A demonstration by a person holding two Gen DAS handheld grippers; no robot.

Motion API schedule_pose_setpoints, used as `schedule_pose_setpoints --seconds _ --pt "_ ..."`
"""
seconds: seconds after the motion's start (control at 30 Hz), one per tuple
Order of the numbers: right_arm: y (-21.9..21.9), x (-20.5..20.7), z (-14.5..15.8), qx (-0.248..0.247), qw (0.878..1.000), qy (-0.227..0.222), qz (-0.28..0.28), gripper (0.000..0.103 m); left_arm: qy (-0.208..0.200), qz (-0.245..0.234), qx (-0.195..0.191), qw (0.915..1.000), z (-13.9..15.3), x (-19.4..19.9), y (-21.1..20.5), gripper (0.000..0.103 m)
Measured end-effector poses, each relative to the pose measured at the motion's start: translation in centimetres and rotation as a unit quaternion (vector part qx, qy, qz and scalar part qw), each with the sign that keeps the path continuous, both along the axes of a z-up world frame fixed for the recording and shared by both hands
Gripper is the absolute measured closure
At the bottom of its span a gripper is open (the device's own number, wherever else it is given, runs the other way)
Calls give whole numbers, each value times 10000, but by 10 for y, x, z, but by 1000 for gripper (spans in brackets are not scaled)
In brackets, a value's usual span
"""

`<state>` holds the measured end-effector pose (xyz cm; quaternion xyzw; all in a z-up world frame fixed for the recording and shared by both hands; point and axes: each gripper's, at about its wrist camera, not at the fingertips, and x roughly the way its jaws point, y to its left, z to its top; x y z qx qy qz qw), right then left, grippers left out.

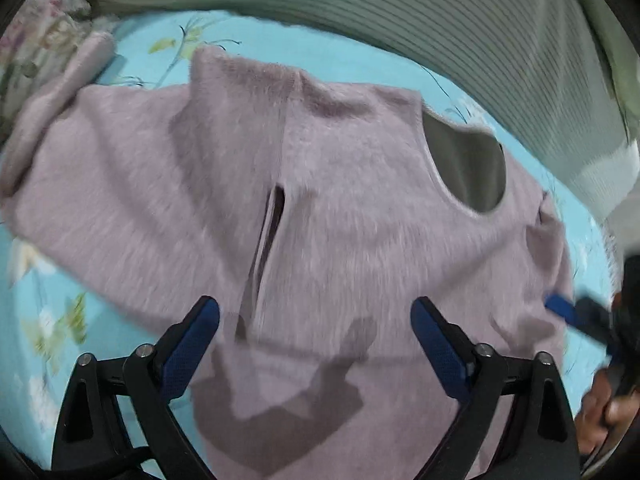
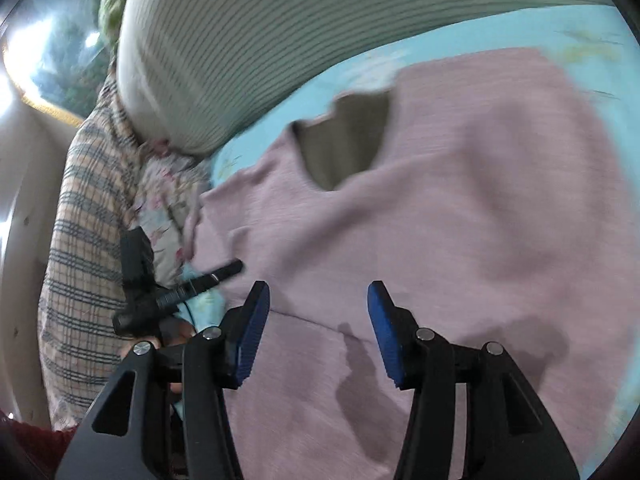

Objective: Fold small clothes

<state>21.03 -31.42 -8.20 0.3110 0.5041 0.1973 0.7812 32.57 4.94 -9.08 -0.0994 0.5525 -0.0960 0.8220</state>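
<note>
The lilac fuzzy sweater (image 1: 320, 208) lies spread on the blue floral bedsheet (image 1: 132, 320), neckline toward the striped bolster (image 1: 440, 32) at the far edge; one sleeve (image 1: 60, 92) trails off toward the left in the left wrist view.

Left gripper (image 1: 315, 322) hangs just above the body of the garment w/ jaws spread wide, nothing between them. Right gripper (image 2: 318, 308) hovers over the fabric too, jaws apart & empty.

Step looks like the start of a fold: garment flat, no fold made yet, both tools positioning for a grab. Frames are motion-blurred, so exact contact w/ the cloth can't be told.

Next move prob. calls for each gripper to drop onto an edge, e.g. shoulder & hem on one side, pinch only the top layers, then carry that side over the middle w/o dragging the rest.
</note>
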Motion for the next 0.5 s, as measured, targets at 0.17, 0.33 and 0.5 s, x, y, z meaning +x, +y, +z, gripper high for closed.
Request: schedule_pose_setpoints --seconds 0.17,0.33,0.5 --pt "-57 -19 0 -325 9971 102 -682 51 -38 -169 -363 9992 -4 9 -5 67" --pt "-99 -15 11 -714 9905 -59 -1174 51 -881 -52 -13 9961 24 -15 -6 101" --pt "-111 19 7 -1172 9863 -112 -1157 51 -875 720 -82 9935 20 -22 44 101"
